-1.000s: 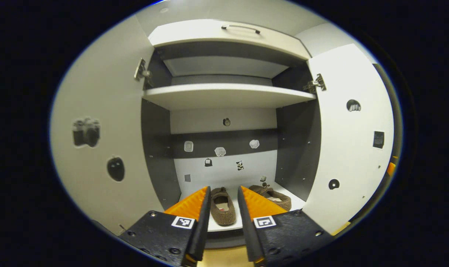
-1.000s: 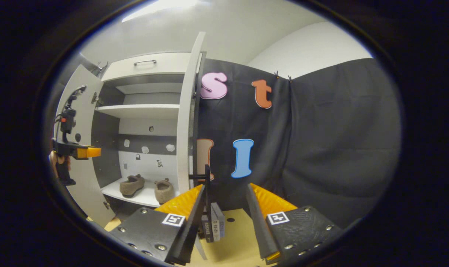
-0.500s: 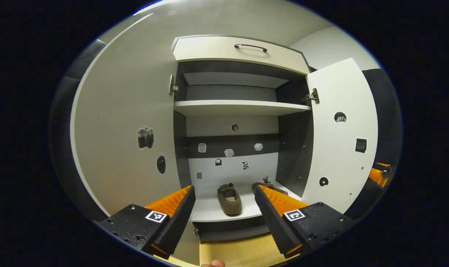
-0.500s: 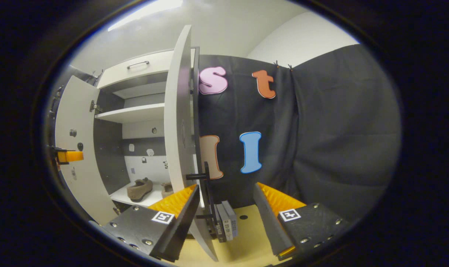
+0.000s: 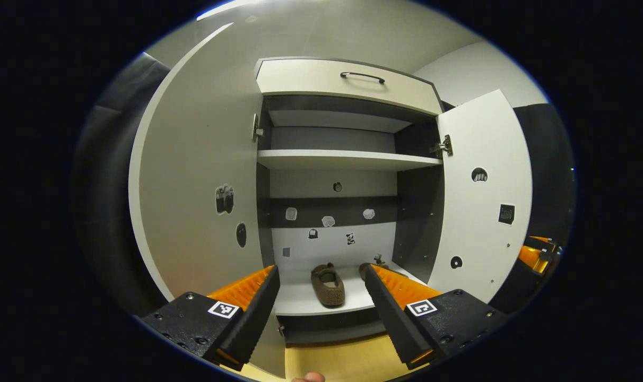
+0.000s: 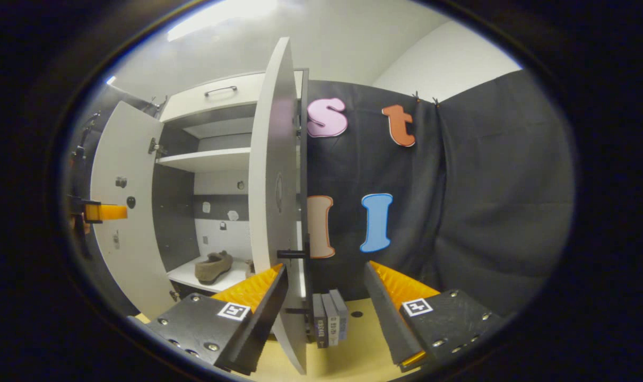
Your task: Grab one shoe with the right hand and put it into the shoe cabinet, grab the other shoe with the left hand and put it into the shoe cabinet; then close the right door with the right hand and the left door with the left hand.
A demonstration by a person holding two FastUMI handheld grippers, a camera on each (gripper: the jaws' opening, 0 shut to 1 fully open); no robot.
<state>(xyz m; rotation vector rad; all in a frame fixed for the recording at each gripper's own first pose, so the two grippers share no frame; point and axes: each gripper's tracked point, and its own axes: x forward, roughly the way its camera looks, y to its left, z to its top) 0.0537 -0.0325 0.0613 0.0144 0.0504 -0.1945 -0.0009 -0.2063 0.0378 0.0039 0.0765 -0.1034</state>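
Left gripper view: shoes (image 5: 328, 278) in cabinet (image 5: 348, 85), both doors open.

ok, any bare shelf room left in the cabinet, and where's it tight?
The upper shelf looks bare across its width. On the bottom shelf, white board is free left of and in front of the near shoe. It is tight on the right, where the second shoe sits close to the cabinet's side wall.

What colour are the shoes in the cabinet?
Brown; the shoe shows best in the left gripper view.
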